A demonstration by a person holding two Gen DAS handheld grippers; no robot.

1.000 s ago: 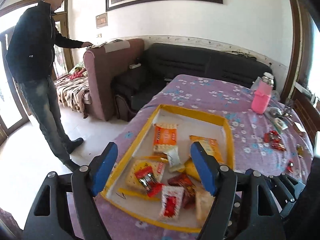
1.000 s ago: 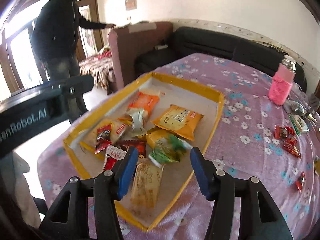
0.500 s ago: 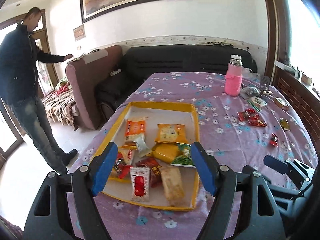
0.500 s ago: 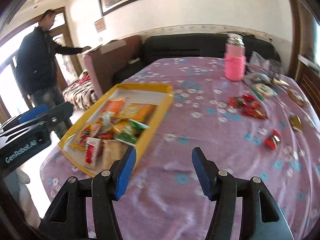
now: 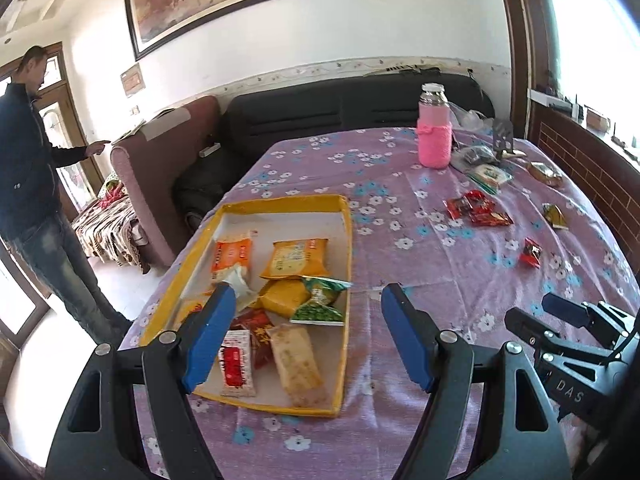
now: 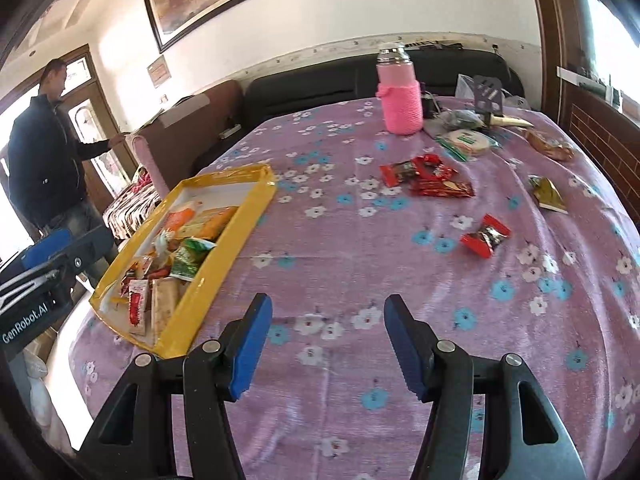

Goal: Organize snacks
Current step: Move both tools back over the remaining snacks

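A yellow-rimmed tray (image 5: 347, 240) (image 6: 240, 220) on the purple flowered tablecloth holds several snack packets, among them an orange one (image 5: 232, 254), a yellow one (image 5: 296, 258) and a green one (image 5: 322, 302). Loose red snacks (image 6: 426, 178) (image 5: 476, 210), a single red packet (image 6: 486, 236) (image 5: 531, 252) and a gold packet (image 6: 546, 194) lie on the cloth to the right. My left gripper (image 5: 306, 332) is open and empty above the tray's near right corner. My right gripper (image 6: 328, 344) is open and empty over bare cloth, right of the tray.
A pink-sleeved bottle (image 6: 400, 92) stands at the table's far side, with wrapped food and bags (image 6: 468, 140) beside it. A black sofa (image 5: 352, 108) lies behind the table. A man in a dark jacket (image 5: 28, 184) stands at the left by a brown armchair.
Both grippers swung right and drew back from the tray. The right gripper left the tray and now faces the loose snacks on the cloth. Both stayed open and empty.
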